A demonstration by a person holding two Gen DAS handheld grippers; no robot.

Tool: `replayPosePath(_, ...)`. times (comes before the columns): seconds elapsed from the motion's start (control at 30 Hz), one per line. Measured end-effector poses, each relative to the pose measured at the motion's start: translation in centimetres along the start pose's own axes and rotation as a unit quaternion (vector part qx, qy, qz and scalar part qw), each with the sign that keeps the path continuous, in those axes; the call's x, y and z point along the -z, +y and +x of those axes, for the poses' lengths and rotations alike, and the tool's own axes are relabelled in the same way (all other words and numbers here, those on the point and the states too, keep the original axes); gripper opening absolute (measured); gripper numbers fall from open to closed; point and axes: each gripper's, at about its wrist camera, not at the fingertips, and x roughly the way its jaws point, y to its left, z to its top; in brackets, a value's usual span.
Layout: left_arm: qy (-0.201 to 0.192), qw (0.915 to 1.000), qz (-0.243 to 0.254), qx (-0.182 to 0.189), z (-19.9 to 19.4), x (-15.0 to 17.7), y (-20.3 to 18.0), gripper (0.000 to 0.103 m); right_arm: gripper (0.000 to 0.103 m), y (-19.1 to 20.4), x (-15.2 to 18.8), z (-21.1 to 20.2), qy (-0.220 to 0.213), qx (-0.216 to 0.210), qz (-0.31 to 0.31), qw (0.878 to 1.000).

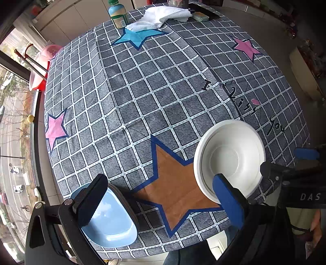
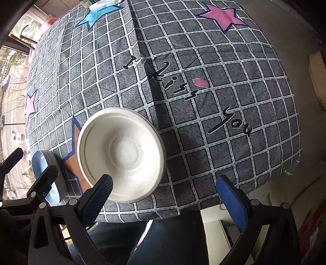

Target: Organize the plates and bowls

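Observation:
A light blue plate point(image 1: 114, 220) sits at the near left edge of the table; it also shows in the right wrist view point(image 2: 40, 163). A white bowl point(image 1: 230, 157) sits near the front right; it shows in the right wrist view point(image 2: 122, 155) too. My left gripper point(image 1: 161, 205) is open, its left finger point(image 1: 91, 201) over the blue plate and its right finger point(image 1: 228, 199) at the bowl's near rim. My right gripper point(image 2: 165, 199) is open and empty, its left finger point(image 2: 97, 197) over the bowl's near rim.
The table wears a grey checked cloth point(image 1: 154, 97) with coloured stars. At the far edge stand a bottle point(image 1: 118, 14), a white towel point(image 1: 161, 16) and a small box point(image 1: 200, 16). A pink basin point(image 1: 42, 65) sits off the table's left.

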Motion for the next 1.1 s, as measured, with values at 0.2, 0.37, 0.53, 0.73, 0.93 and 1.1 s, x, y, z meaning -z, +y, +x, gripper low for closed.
replayPosePath(0.2,0.000,1.0000,-0.001,0.000,0.0,-0.1,0.1,0.103,0.102,0.6,-0.9,2.0,0.003,0.002,-0.004,1.000)
replayPosePath(0.37,0.000,1.0000,0.000,-0.001,0.0,0.0,0.2,0.103,0.102,1.0,-1.1,2.5,0.004,0.003,-0.007,1.000)
replayPosePath(0.53,-0.001,1.0000,-0.001,-0.001,0.0,0.0,0.1,0.103,0.102,1.1,-1.2,2.8,0.005,0.002,-0.006,1.000)
replayPosePath(0.73,0.002,1.0000,-0.001,-0.002,0.2,-0.2,0.2,0.103,0.102,1.1,-1.2,3.0,0.006,0.002,-0.006,1.000)
replayPosePath(0.93,0.004,1.0000,-0.001,-0.003,0.3,-0.2,0.3,0.103,0.102,1.4,-1.6,3.6,0.009,0.002,-0.004,1.000)
replayPosePath(1.1,0.007,1.0000,-0.002,-0.003,0.5,-0.3,0.2,0.103,0.102,1.3,-1.6,3.8,0.011,0.002,-0.006,1.000)
